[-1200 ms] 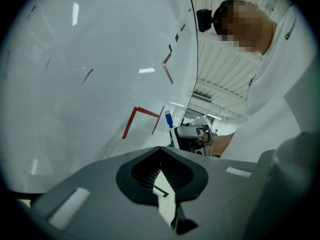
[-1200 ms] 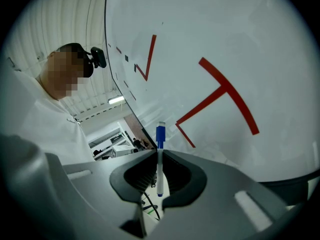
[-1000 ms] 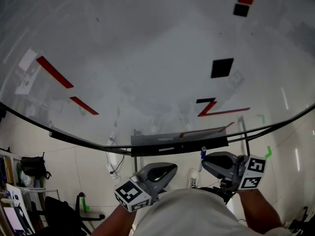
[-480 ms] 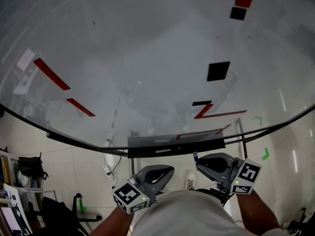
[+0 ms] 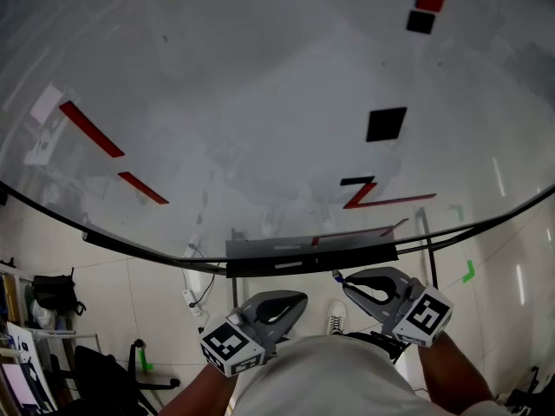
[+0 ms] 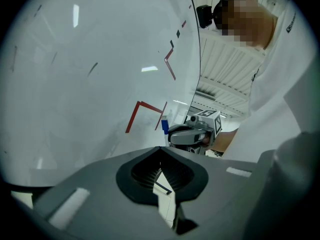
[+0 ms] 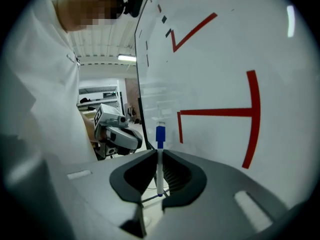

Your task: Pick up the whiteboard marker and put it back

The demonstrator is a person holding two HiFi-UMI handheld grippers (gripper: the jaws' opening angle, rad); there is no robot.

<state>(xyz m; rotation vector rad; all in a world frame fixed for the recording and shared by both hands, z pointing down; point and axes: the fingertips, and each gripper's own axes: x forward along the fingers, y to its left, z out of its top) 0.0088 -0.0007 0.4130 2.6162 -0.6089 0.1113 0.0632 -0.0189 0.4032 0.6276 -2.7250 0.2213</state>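
We had the right gripper (image 7: 159,153) pinching the marker (image 7: 159,173), blue cap (image 7: 160,134) jutting past the tips toward the board (image 7: 225,59); the left gripper (image 6: 161,149) sat closed, empty

the right tool (image 5: 344,281) slides left beneath the tray (image 5: 260,251) under the whiteboard (image 5: 260,102), so the gap to the left tool (image 5: 302,299) is narrower than a second ago. it also rolls in the hand: its marker cube (image 5: 424,313), which showed two faces a second ago, now shows one face tilted like a diamond and sits lower and further left. the whiteboard marker (image 7: 159,159) clamped between its jaws travels with it. its blue cap (image 7: 160,135), plain in the head view a second ago, shows there now only as a small dark tip just below the tray's edge.
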